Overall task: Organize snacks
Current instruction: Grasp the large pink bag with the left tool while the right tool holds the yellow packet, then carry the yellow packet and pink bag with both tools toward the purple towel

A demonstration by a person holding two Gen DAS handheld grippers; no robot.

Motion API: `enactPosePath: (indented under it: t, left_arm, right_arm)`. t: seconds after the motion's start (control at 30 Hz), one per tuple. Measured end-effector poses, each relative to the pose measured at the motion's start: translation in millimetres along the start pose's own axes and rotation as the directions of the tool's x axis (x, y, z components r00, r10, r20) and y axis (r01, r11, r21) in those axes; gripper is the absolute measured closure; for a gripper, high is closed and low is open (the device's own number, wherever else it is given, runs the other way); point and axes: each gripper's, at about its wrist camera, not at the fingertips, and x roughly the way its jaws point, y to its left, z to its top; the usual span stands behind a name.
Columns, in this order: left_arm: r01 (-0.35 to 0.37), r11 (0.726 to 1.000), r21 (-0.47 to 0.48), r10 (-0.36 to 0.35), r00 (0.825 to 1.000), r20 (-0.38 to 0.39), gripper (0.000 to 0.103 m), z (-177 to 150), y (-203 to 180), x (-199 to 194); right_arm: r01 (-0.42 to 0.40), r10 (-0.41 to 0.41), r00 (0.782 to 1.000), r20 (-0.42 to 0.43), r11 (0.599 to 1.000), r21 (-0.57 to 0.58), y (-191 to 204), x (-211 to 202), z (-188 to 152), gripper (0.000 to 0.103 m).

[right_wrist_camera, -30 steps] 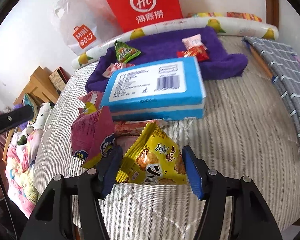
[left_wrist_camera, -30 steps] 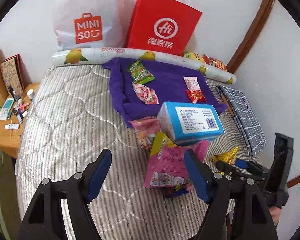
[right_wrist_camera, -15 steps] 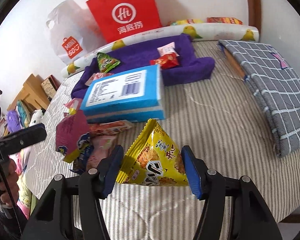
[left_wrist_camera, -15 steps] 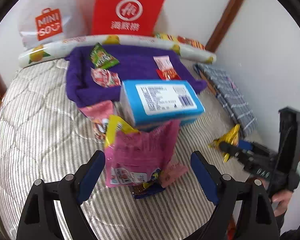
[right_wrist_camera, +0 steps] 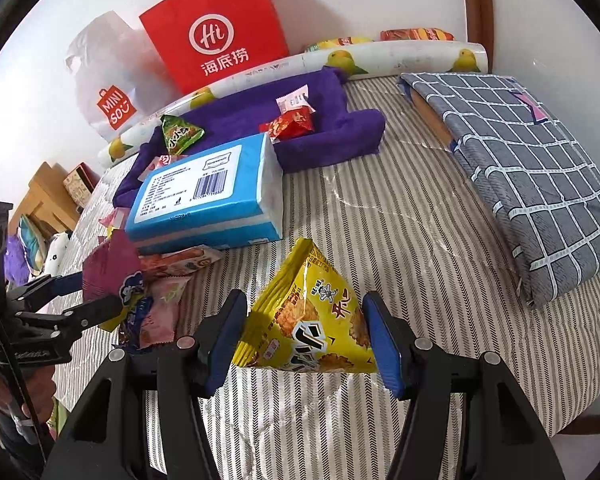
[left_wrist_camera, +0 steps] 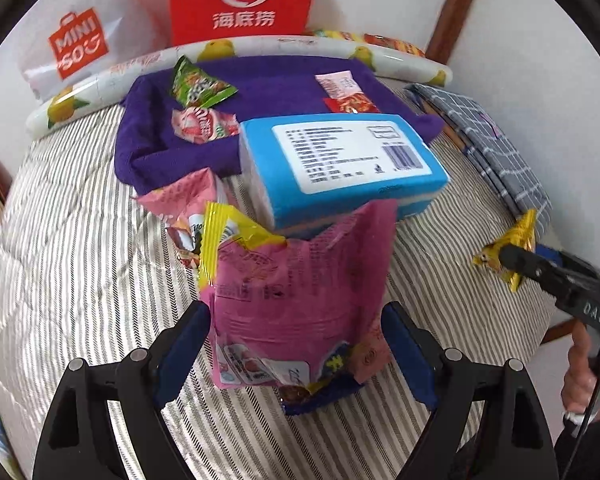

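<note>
A pink snack bag [left_wrist_camera: 300,300] stands on a pile of packets, leaning against a blue tissue box [left_wrist_camera: 340,160]. My left gripper [left_wrist_camera: 298,344] is open around it, a blue pad close to each side edge of the bag. In the right wrist view the left gripper [right_wrist_camera: 84,296] straddles the same pink bag [right_wrist_camera: 108,272]. My right gripper [right_wrist_camera: 304,340] is shut on a yellow triangular snack bag [right_wrist_camera: 312,316], held just over the striped bed [right_wrist_camera: 400,240]. The left wrist view shows the yellow bag [left_wrist_camera: 516,240] at the right. Several small packets, one of them green [left_wrist_camera: 198,88], lie on a purple towel [left_wrist_camera: 268,80].
A red paper bag [left_wrist_camera: 244,0], a white Miniso bag [left_wrist_camera: 76,44] and a fruit-print roll [left_wrist_camera: 300,46] line the wall. A grey checked folded cloth [right_wrist_camera: 532,184] lies on the right of the bed. A wooden side table [right_wrist_camera: 44,196] stands left. A hand [left_wrist_camera: 584,364] grips the right tool.
My left gripper has opened wider and come down and forward until its pads flank the pink bag. My right gripper has drawn the yellow bag away from the pile.
</note>
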Motion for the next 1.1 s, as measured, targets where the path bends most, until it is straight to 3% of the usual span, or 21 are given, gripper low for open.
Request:
enactPosePath:
  t: [0.17, 0.5, 1.1]
  left_arm:
    - [0.030, 0.999, -0.038, -0.030, 1.000, -0.005, 0.018, 0.8, 7.1, 6.9]
    - [0.079, 0.995, -0.058, -0.078, 0.997, 0.020, 0.032, -0.2, 13.1, -1.8]
    - [0.113, 0.992, -0.061, -0.106, 0.990, 0.098, 0.034, -9.0, 8.3, -49.5]
  right_arm:
    - [0.005, -0.005, 1.000, -0.005, 1.000, -0.014, 4.0, 2.1, 1.3, 0.044]
    - [0.009, -0.010, 1.000, -0.006, 0.998, -0.054, 18.3, 5.2, 0.9, 0.044]
    - [-0.041, 0.046, 0.998, 0.036, 0.991, -0.129, 54.6, -26.7, 0.3, 0.045]
